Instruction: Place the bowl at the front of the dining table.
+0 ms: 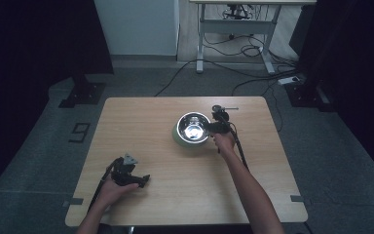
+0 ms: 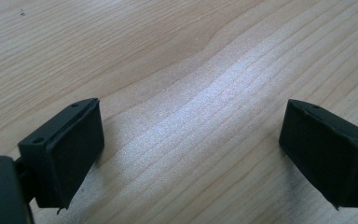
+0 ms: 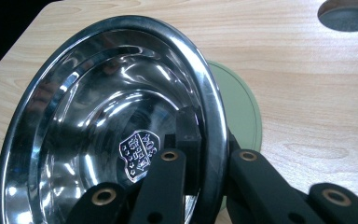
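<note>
Left gripper [image 1: 143,181] low at seven o'clock, jaws wide apart, pointing toward three, right gripper [image 1: 208,128] at one o'clock, jaws clamped, forearm stretched forward

the bowl [image 3: 107,126] is polished metal, mirror-glossy, with a stamped crest inside; the green mat [image 3: 240,109] beneath looks matt and smooth; the table [image 2: 205,70] is pale wood grain with a soft sheen; the gripper pads [image 2: 70,154] are dull black, rubbery
</note>
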Demonstrator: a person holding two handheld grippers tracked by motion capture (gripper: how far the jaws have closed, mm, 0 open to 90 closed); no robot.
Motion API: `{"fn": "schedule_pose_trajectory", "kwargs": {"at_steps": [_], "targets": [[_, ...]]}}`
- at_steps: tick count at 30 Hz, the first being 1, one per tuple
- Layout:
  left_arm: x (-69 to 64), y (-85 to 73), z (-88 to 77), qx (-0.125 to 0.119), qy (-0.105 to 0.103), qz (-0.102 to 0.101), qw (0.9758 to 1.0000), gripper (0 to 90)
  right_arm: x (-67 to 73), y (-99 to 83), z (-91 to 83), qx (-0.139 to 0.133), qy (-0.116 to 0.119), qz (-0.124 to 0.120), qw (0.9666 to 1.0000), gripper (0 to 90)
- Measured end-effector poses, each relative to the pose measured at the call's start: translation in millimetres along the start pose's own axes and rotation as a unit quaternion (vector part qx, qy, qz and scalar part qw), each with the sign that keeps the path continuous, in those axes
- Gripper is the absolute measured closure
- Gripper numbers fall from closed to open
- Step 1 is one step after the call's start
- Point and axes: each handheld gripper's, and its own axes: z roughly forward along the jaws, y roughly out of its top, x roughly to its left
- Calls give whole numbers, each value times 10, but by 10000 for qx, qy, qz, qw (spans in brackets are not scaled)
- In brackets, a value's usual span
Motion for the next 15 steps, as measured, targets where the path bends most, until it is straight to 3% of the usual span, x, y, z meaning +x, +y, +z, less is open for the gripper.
{"fn": "schedule_pose_trajectory", "kwargs": {"at_steps": [15], "targets": [[0,0,1,-1,-4,5,10000,64,29,37,106,25,-16,18,10000,872]]}}
